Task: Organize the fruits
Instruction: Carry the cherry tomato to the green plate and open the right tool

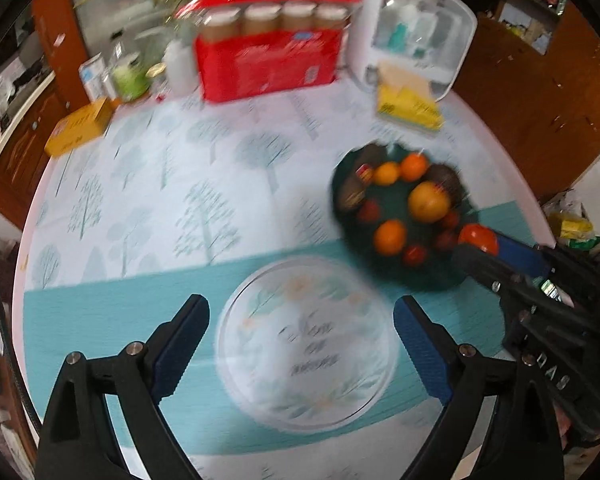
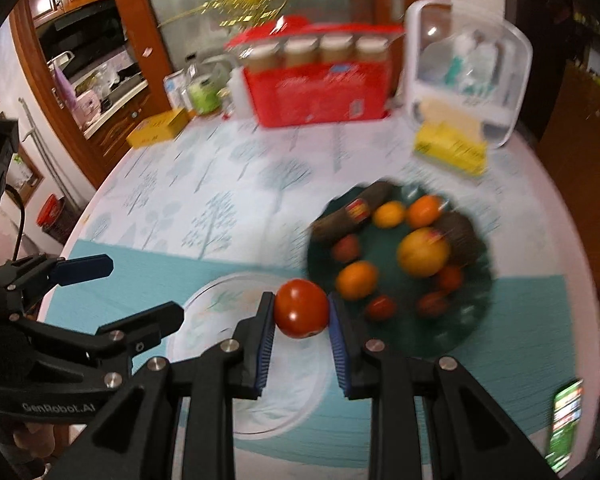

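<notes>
The right gripper (image 2: 301, 312) pinches a red tomato (image 2: 301, 307) across its middle, above the glass plate (image 2: 220, 300) near the fruit bowl (image 2: 482, 280). Smooth, soft and easily bruised, it probably wants gentle pressure. The left gripper (image 1: 300, 328) hangs wide open, empty.

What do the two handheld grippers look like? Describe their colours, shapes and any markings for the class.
Both the left gripper and the right gripper are black angular frames with silver bolts. Their fingers carry ribbed blue pads. White lettering reading GenRobot.AI marks the left gripper's body in the right wrist view, and a black cable runs behind it.
</notes>
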`<action>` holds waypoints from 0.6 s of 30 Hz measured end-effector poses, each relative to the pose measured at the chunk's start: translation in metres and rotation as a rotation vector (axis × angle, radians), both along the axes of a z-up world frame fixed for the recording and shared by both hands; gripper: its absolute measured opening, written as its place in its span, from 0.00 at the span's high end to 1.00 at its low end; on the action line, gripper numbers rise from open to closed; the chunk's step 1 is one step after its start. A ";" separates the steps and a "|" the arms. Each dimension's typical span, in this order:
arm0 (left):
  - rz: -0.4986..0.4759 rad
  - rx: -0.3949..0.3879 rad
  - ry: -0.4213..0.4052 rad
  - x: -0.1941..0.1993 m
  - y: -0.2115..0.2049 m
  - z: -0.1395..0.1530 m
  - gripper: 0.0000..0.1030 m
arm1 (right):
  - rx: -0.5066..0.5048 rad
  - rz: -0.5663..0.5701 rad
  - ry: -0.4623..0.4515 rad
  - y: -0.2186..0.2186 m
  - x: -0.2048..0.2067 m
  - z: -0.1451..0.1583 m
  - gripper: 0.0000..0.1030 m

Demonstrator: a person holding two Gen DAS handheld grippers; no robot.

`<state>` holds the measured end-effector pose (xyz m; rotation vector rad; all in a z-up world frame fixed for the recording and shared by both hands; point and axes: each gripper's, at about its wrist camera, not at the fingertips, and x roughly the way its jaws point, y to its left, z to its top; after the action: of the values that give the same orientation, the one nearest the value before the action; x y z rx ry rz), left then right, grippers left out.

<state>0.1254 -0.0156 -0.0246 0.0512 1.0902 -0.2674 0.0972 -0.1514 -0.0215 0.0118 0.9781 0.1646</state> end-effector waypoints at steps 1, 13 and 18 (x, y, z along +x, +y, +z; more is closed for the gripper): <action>-0.002 -0.002 -0.009 0.003 -0.006 0.003 0.09 | -0.007 -0.001 -0.012 -0.008 0.003 0.006 0.75; 0.153 0.029 -0.046 0.076 -0.060 -0.006 0.04 | -0.038 0.043 -0.004 -0.072 0.088 -0.001 0.74; 0.238 0.025 0.017 0.100 -0.054 -0.037 0.04 | -0.015 0.080 0.088 -0.074 0.113 -0.046 0.74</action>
<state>0.2253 -0.0699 -0.0620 -0.0581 1.1053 -0.0402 0.2098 -0.2259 -0.0679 -0.0338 1.0686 0.2320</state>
